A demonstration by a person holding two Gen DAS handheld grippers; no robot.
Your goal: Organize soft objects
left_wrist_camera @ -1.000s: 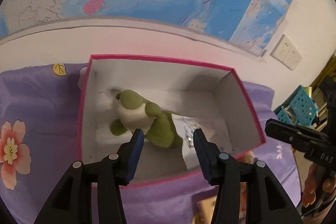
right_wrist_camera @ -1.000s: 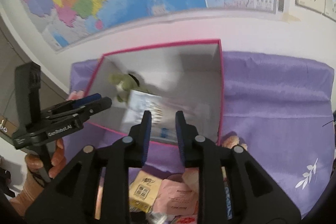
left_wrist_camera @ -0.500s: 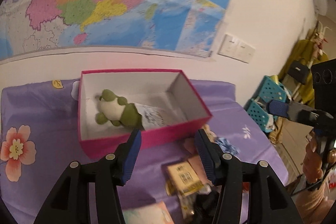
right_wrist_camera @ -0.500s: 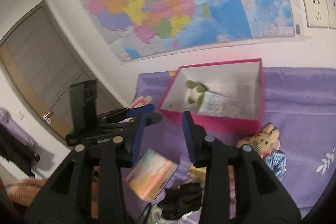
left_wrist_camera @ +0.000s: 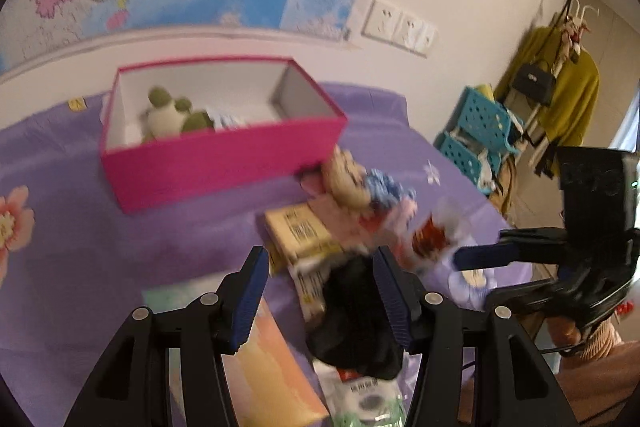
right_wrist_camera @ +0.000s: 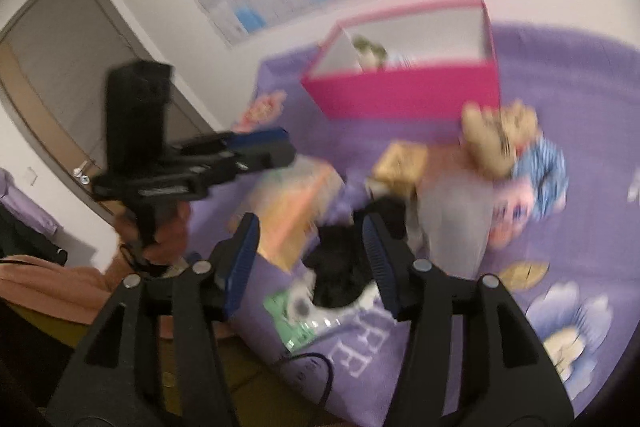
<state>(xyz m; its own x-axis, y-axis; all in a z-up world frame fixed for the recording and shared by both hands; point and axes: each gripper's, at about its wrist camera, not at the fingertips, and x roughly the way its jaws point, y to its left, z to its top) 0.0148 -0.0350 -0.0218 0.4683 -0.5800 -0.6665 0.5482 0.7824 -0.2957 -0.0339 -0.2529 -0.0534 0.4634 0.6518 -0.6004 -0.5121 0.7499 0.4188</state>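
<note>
Hovering over the near pile w/ both tools: left gripper (left_wrist_camera: 318,297) jaws spread, empty; right gripper (right_wrist_camera: 310,261) jaws opening, nothing pinched yet, black soft item (right_wrist_camera: 340,267) lying below & between them. Judging next grab as that black bundle: best dropping straight down, closing on its bulk, avoiding the cards beside it. Counting: 1 pink box (left_wrist_camera: 224,163) at far left, 1 green plush (left_wrist_camera: 172,113) inside w/ 1 white packet, 1 tan bunny (right_wrist_camera: 498,139) still out near the box's right corner, 2 grippers.

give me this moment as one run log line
left gripper: open, empty | right gripper: opening, empty | green plush: in pink box | next: black cloth
</note>
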